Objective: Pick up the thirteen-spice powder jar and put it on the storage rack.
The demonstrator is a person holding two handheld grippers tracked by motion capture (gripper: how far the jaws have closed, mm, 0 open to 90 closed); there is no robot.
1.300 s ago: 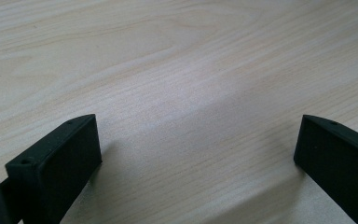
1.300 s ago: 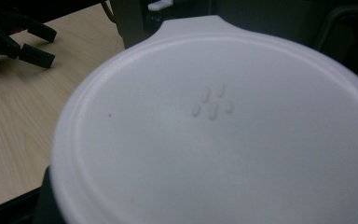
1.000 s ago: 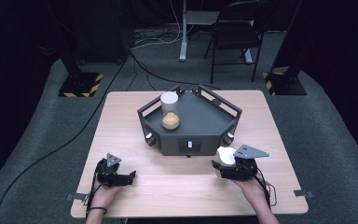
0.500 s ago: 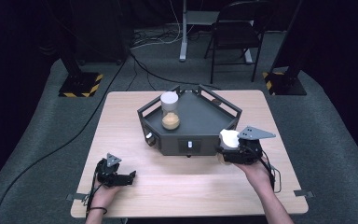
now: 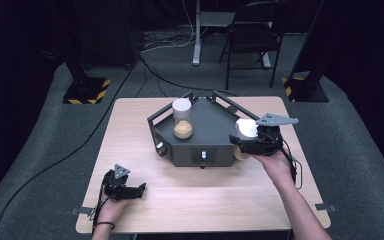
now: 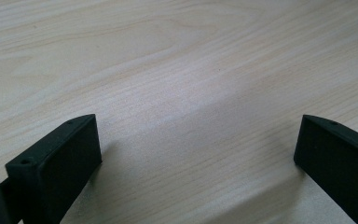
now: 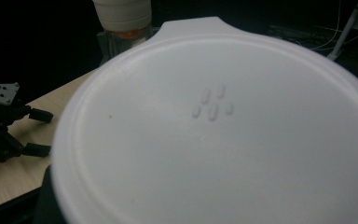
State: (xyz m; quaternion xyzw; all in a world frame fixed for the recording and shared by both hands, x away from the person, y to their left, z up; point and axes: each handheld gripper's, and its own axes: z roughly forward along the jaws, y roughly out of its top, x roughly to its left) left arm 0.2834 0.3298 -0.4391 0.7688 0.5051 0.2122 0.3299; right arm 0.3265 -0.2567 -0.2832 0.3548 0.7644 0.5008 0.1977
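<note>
White-lidded cup (image 5: 245, 131), clamped in the right gripper (image 5: 254, 141), has risen from the table (image 5: 205, 200) to the black platform's (image 5: 207, 127) right corner. Likely placement beside the lidded jar (image 5: 182, 119) comes next; the left gripper (image 5: 130, 190) rests open on the wood.

The table (image 6: 177, 70) is pale wood with fine grain and a matt finish. The lid (image 7: 223, 130) looks like smooth white plastic, faintly satin. The jaws of the left gripper (image 6: 198, 154) are matt black plastic. The floor (image 5: 360, 150) seems grey carpet.
</note>
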